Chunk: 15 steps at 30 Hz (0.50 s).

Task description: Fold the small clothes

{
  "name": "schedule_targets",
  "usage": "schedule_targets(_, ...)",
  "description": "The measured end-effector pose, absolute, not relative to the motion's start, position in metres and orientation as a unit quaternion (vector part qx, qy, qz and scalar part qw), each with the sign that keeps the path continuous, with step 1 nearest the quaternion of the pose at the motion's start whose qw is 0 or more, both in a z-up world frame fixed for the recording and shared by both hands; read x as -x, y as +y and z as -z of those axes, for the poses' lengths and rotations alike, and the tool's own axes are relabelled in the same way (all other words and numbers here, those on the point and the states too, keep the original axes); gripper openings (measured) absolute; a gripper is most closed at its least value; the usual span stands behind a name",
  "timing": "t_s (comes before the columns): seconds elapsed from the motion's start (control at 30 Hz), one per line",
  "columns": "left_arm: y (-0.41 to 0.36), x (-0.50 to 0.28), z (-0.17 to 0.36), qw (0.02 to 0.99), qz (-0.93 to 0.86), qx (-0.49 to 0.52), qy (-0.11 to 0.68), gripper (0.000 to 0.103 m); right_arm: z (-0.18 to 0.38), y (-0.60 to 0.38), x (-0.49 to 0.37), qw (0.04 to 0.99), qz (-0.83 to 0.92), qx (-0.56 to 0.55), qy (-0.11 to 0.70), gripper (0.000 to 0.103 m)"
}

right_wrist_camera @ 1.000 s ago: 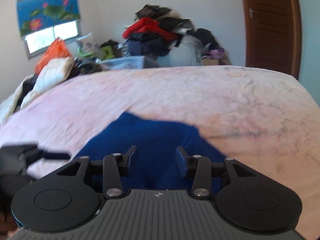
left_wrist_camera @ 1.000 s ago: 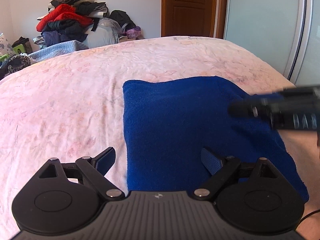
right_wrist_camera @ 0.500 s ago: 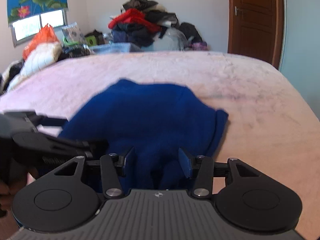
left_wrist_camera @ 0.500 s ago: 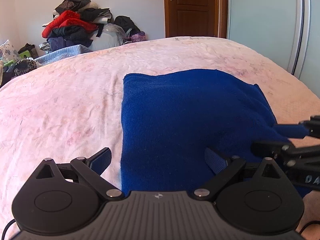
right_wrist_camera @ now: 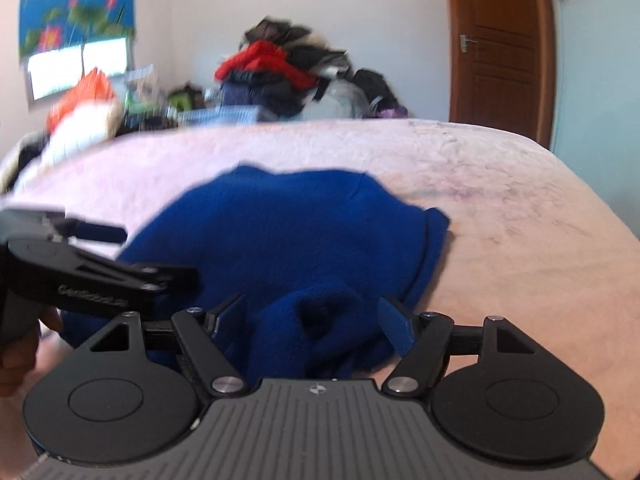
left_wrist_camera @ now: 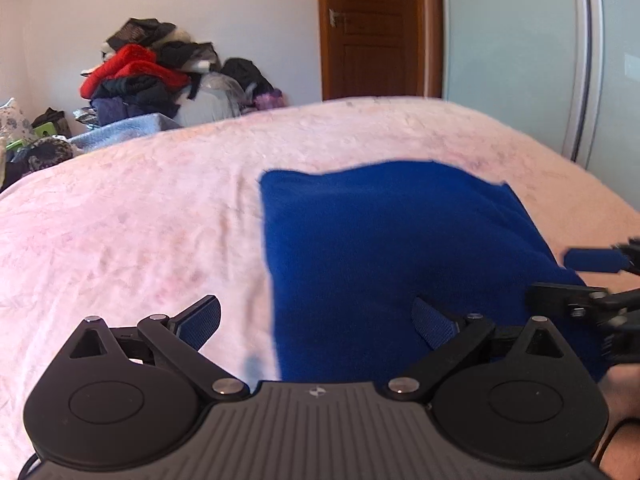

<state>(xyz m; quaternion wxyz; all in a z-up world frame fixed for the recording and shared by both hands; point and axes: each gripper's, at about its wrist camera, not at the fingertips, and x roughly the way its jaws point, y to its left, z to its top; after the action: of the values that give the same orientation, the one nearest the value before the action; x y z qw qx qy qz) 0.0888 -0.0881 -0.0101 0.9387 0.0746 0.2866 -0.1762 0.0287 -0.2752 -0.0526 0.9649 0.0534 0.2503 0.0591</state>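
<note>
Step in hand, by judgement: between folds, blue garment (left_wrist_camera: 392,248) lying partly folded on the pink bed (left_wrist_camera: 132,224), straight left edge flat, near right corner bunched into a lump (right_wrist_camera: 316,320).

Left claw (left_wrist_camera: 316,322): pads spread wide, nothing held, straddling the garment's near left edge. Right claw (right_wrist_camera: 310,322): pads apart, nothing gripped, lump sitting between them.

Next move, by judgement: close right claw on the bunched corner, close left claw on the near left edge, lift together, carry toward the far edge. Clothes pile (left_wrist_camera: 148,76) behind the bed: leave alone.
</note>
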Motion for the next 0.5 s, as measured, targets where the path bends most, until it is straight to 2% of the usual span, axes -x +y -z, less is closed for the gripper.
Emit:
schedule_targets(0.1, -0.064, -0.114, 0.003, 0.931, 0.192, -0.009, 0.31, 0.102, 0.054, -0.308, -0.035, 0.956, -0.038, -0.113, 0.269, 0.089)
schedule_targets(0.27, -0.034, -0.175, 0.02, 0.847, 0.275, 0.164, 0.424, 0.102, 0.069, -0.358, -0.063, 0.916, -0.089, -0.262, 0.29, 0.091)
schedule_targets(0.33, -0.034, -0.187, 0.028, 0.831, 0.293, 0.184, 0.436, 0.102, 0.072, -0.36, -0.078, 0.903, -0.133, -0.278, 0.301, 0.089)
schedule_targets(0.5, -0.051, -0.19, 0.034, 0.834, 0.333, 0.166, 0.408, 0.102, 0.074, -0.338, -0.114, 0.889, -0.206, -0.263, 0.314, 0.088)
